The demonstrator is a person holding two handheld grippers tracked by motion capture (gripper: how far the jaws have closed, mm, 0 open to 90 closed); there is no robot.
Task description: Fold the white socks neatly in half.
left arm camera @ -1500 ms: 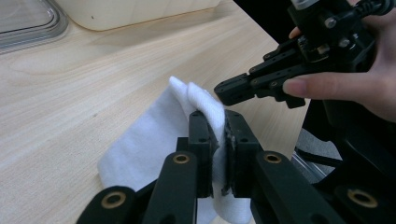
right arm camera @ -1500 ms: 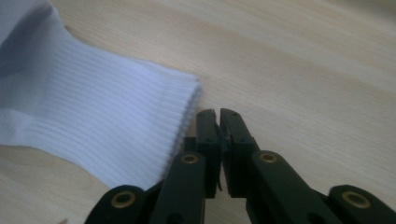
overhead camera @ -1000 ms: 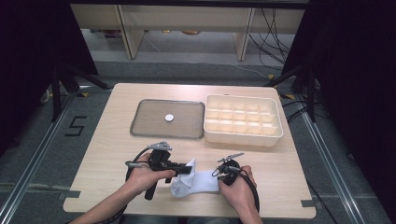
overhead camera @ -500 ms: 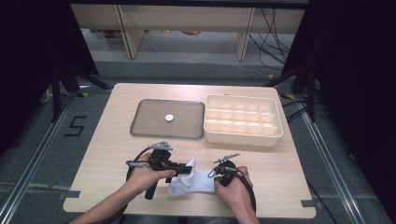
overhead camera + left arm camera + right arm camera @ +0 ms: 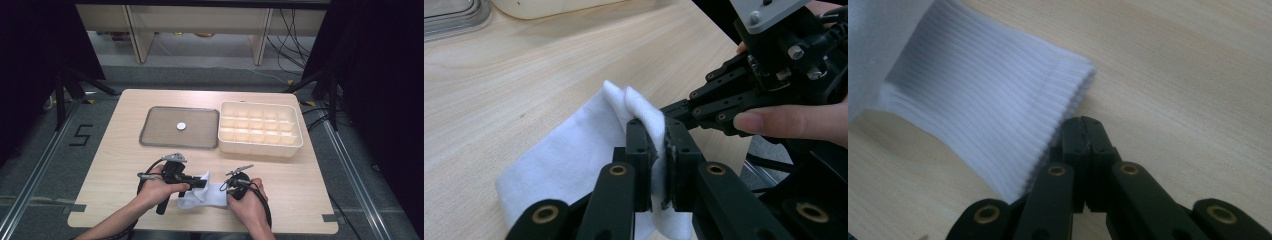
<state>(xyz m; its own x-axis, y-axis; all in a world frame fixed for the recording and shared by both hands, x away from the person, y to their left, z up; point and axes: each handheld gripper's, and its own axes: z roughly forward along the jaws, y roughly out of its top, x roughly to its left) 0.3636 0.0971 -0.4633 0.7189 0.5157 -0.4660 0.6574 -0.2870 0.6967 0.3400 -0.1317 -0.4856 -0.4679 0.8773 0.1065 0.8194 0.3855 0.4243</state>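
White ribbed sock (image 5: 207,194) lies near on the surface (image 5: 120,150), pinched by the left tongs (image 5: 657,165); right tongs (image 5: 1083,150), clenched empty beside its cuff; folding apparently unfinished.

Pale wooden bench (image 5: 115,165), grey shallow tray (image 5: 165,131) at the back, cream compartment box (image 5: 260,130) just beside it on the right, white sock (image 5: 207,196) near the front edge

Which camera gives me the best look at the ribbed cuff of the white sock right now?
The right gripper view: the ribbed cuff lies close up, ribs and hem edge sharp, beside the right hand-held gripper. The left gripper view shows the white sock pinched in its jaws, with no ribbing visible. The high view shows it small between both hands.
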